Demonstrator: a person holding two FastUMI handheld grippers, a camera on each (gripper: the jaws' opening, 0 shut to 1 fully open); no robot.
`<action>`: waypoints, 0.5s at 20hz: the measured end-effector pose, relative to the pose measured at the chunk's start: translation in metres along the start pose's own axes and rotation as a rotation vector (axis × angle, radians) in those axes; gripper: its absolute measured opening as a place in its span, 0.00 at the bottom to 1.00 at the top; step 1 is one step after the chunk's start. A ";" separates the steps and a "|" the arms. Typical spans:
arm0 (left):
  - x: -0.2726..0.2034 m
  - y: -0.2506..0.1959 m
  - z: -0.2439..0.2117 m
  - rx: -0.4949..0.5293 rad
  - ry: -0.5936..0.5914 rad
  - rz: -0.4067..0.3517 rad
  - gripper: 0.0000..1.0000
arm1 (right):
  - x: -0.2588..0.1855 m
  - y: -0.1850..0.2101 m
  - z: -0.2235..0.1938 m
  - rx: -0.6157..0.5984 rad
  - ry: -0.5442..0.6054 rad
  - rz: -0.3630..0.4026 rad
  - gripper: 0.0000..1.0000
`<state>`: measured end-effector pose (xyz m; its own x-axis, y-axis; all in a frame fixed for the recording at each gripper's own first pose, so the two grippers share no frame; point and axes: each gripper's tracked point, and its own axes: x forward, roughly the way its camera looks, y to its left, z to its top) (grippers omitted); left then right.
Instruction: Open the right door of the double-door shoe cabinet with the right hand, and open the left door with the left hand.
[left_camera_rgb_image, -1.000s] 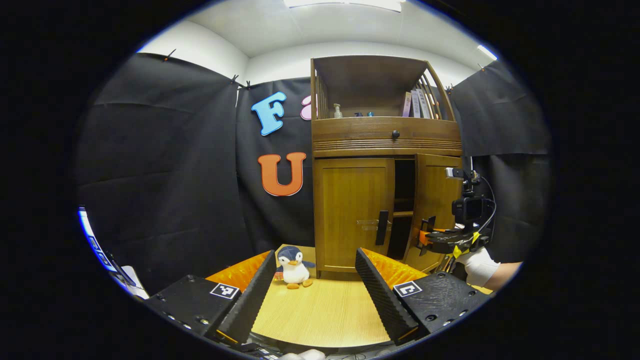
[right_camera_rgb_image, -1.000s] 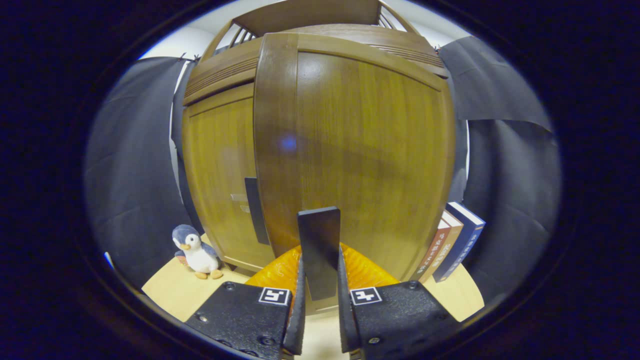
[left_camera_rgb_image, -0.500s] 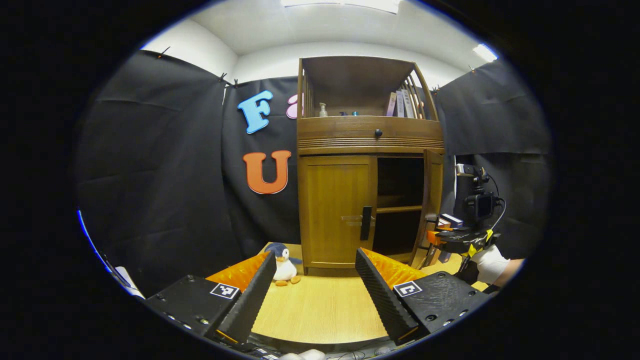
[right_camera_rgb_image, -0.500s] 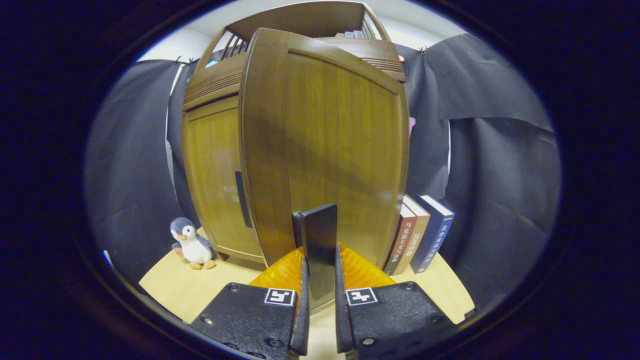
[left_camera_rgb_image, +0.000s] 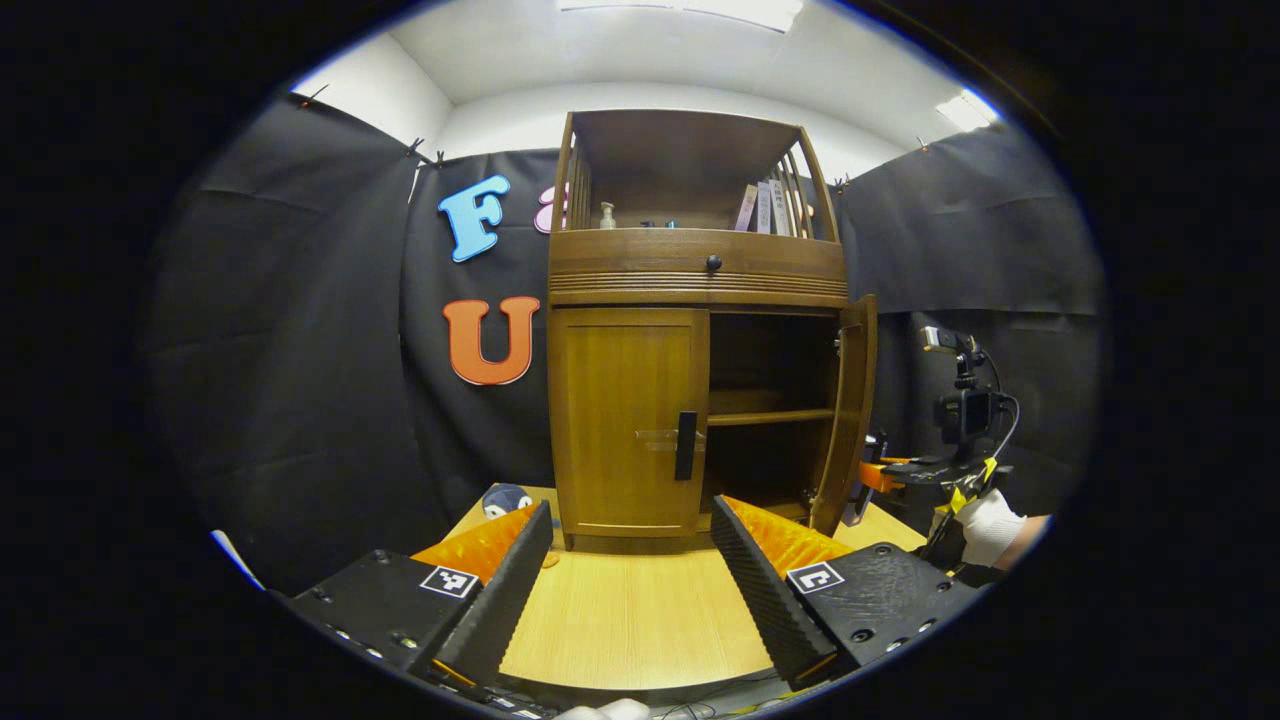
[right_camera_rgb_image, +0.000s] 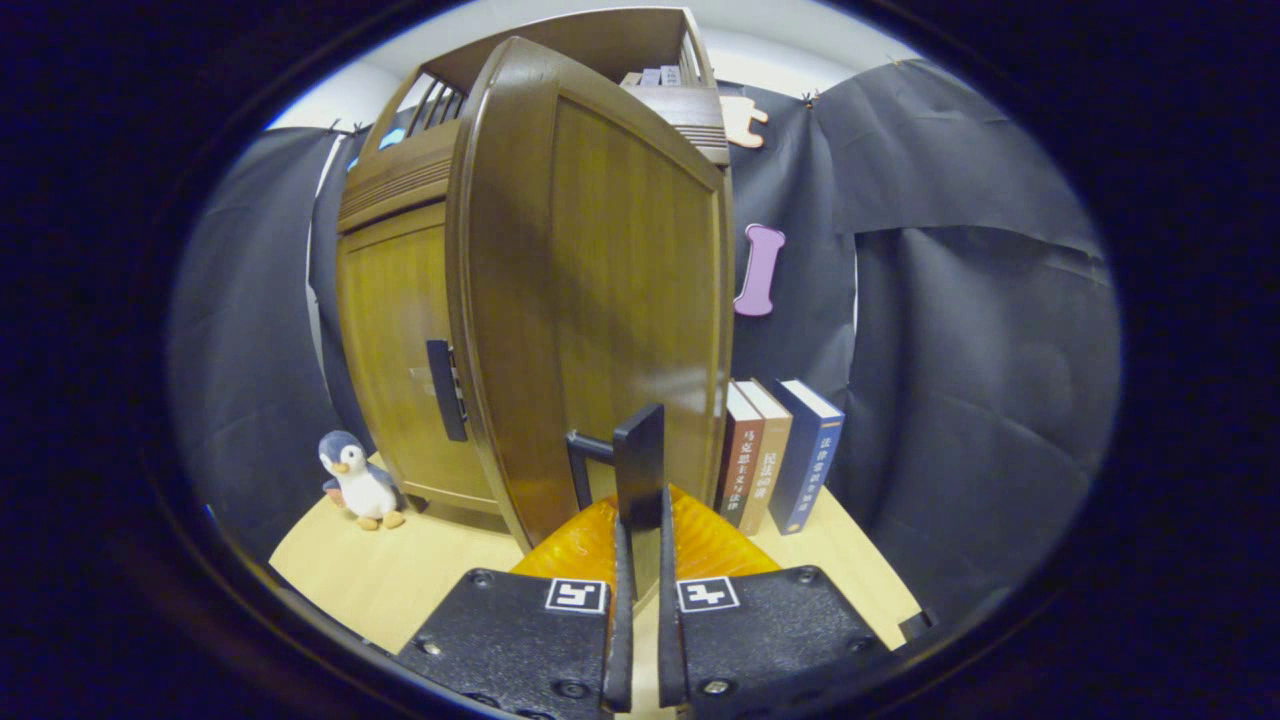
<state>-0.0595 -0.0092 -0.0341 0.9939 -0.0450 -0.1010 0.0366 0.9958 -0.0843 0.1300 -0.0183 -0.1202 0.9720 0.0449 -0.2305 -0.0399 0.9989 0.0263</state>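
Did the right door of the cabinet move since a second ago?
Yes. The right door has swung farther open, away from the closed left door, so more of the inside shelf shows. The right gripper is shut on its handle.

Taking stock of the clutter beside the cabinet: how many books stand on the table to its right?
3 books, upright side by side on the table, right of the open right door, against the booth wall. Others could be hidden behind the door.

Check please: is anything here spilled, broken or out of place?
Nothing stands out. The brown wooden shoe cabinet stands upright, its right door swung open, its left door shut. The three books stand tidy.
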 end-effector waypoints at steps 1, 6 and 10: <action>0.003 -0.005 0.001 0.001 -0.002 -0.008 1.00 | -0.003 -0.008 0.001 0.003 -0.001 -0.008 0.12; 0.017 -0.033 0.004 0.024 -0.005 -0.045 0.96 | -0.005 -0.048 0.000 0.007 -0.009 -0.031 0.04; 0.024 -0.057 0.007 0.031 0.000 -0.052 0.96 | -0.004 -0.082 0.002 0.011 -0.011 -0.013 0.04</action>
<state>-0.0366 -0.0669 -0.0245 0.9905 -0.0969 -0.0974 0.0915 0.9941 -0.0583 0.1296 -0.1007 -0.1191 0.9750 0.0315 -0.2200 -0.0246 0.9991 0.0337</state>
